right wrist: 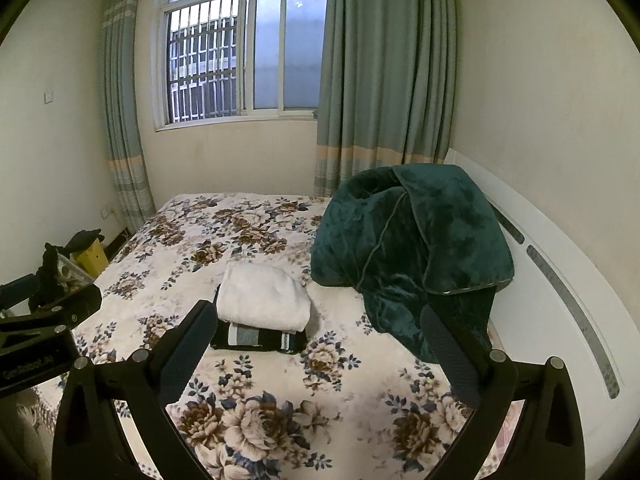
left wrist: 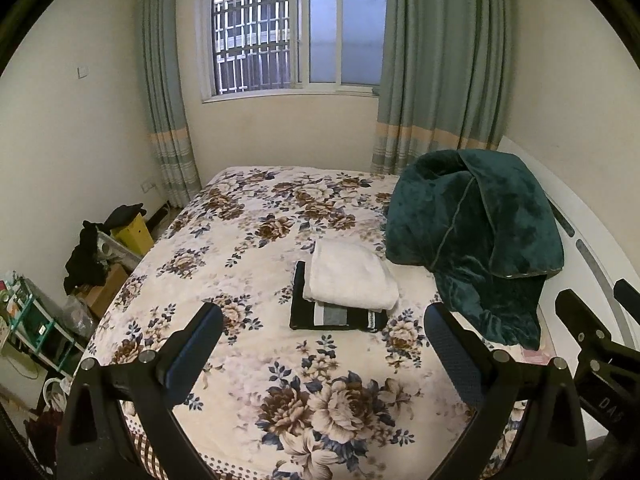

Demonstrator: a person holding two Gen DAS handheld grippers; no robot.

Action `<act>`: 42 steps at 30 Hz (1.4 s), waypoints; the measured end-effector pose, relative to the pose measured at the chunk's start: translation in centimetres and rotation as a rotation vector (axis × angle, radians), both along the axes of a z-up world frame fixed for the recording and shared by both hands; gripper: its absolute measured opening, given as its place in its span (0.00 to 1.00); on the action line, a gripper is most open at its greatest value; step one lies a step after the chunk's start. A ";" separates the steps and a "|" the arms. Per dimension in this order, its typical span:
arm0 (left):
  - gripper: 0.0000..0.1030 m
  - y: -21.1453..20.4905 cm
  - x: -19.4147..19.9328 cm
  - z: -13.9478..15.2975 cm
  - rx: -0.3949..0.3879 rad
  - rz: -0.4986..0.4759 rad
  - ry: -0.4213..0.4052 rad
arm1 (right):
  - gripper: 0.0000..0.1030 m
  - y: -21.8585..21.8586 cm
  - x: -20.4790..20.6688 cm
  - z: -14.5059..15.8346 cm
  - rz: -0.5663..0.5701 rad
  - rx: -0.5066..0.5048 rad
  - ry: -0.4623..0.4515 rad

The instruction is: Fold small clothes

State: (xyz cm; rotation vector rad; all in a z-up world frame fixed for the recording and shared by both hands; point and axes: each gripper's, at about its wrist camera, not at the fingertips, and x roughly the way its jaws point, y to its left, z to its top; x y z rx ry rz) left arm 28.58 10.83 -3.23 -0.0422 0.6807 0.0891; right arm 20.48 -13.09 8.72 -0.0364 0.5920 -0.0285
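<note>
1. We hold two grippers above the near end of the bed (left wrist: 248, 236). The left gripper (left wrist: 324, 344) has its fingers wide apart with nothing between them.
2. The right gripper (right wrist: 316, 338) is likewise spread wide and empty; part of it also shows at the right edge of the left wrist view.
3. We count two folded clothes in one stack near the middle of the bed: a white piece (left wrist: 352, 276) lies on top of a dark striped piece (left wrist: 336, 316). The stack sits ahead of both grippers, apart from the fingers.
4. One green blanket (left wrist: 480, 240) is heaped just right of the stack, against the white headboard (right wrist: 560, 280).
5. Behind the bed we see one window (left wrist: 296, 28) with two curtains (left wrist: 436, 68), one at each side.
6. Left of the bed stands one yellow box (left wrist: 134, 232) among the clutter on the floor.
</note>
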 end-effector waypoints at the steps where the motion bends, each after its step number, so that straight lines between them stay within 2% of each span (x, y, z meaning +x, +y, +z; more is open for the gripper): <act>1: 1.00 0.1 0.1 0.1 0.005 0.004 0.002 | 1.00 0.1 0.1 -0.1 0.002 -0.001 0.002; 12: 1.00 0.1 0.4 0.1 0.014 0.006 0.003 | 1.00 0.1 1.6 0.4 0.024 0.004 0.005; 42: 1.00 -0.1 0.3 0.2 0.012 0.001 0.002 | 1.00 -0.1 1.5 -0.1 0.023 0.005 0.010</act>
